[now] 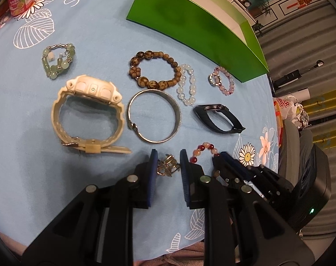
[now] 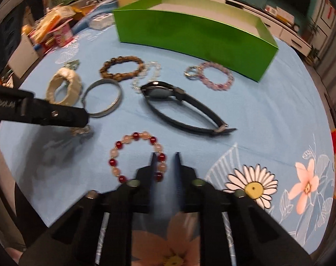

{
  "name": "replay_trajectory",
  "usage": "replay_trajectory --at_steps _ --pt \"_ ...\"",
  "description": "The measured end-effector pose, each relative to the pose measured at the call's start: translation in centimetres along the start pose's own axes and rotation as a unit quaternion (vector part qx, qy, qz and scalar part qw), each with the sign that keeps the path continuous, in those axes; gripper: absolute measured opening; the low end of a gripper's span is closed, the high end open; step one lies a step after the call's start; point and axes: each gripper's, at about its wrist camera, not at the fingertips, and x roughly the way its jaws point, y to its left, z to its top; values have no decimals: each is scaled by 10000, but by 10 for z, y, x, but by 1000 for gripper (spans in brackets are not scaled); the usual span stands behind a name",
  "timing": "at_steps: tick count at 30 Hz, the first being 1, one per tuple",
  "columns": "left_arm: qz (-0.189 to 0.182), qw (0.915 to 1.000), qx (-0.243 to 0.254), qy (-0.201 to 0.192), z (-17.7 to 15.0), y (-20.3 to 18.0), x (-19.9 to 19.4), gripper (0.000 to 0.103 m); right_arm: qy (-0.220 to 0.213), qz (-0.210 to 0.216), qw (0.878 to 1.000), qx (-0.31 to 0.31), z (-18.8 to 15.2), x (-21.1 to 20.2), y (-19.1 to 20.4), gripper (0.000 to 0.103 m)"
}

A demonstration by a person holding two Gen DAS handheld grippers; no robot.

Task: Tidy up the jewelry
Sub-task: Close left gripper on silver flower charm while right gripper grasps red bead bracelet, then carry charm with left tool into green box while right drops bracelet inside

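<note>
Left gripper point(image 1: 167, 157) sits at bottom centre of its own view, jaws narrowly apart with a small gold-toned ornament point(image 1: 167, 166) between the blue pads; contact with the pads cannot be told. Right gripper point(image 2: 165, 157) at bottom centre of the right wrist view, motion-blurred, jaws nearly together with a slim gap showing cloth. Red-and-pink bead bracelet point(image 2: 137, 156) lies just left of it; the left finger overlaps the ring's right edge, nothing is visibly clamped. In the left view the same gripper comes in from lower right, its tip at the bracelet's right end.

Blue floral tablecloth point(image 1: 97, 22) covers the table. Green box point(image 1: 190, 26) stands open at upper right of the left view, well apart from both grippers. Between the box and the grippers, in the left view:
- white watch point(image 1: 88, 113), centre left
- silver bangle point(image 1: 154, 116), just right of it
- brown bead bracelet point(image 1: 155, 69), above the bangle
- clear bead bracelet point(image 1: 186, 84), touching the brown one's right side
- pink bead bracelet point(image 1: 223, 79) with a metal ring, near the box
- black band point(image 1: 219, 118), centre right
- green bead bracelet point(image 1: 58, 58), upper left
</note>
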Motion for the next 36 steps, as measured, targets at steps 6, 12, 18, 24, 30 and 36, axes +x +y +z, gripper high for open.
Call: replay_trajectory --at_steps 6,12,18,24,30,36 --pt "-59 10000 -7 -25 -1 2 -4 20 -122 -123 9998 -103 -3 -2 3 7" --pt "-93 9999 47 -90 -2 -1 -12 20 -510 38 9987 10 2 -32 -5 7" --pt "-94 9993 278 -224 1 -16 -23 20 -1006 24 9949 29 19 -66 -13 7" --pt "-112 9984 456 -327 14 -31 -31 20 -1394 -64 9900 198 40 -85 -31 7" --pt "-114 9958 699 -573 42 -54 -44 20 -1709 -166 9846 343 65 -96 -48 7" --pt "-213 9935 855 -717 73 -72 -47 20 -1897 -250 9806 426 93 -96 -64 7"
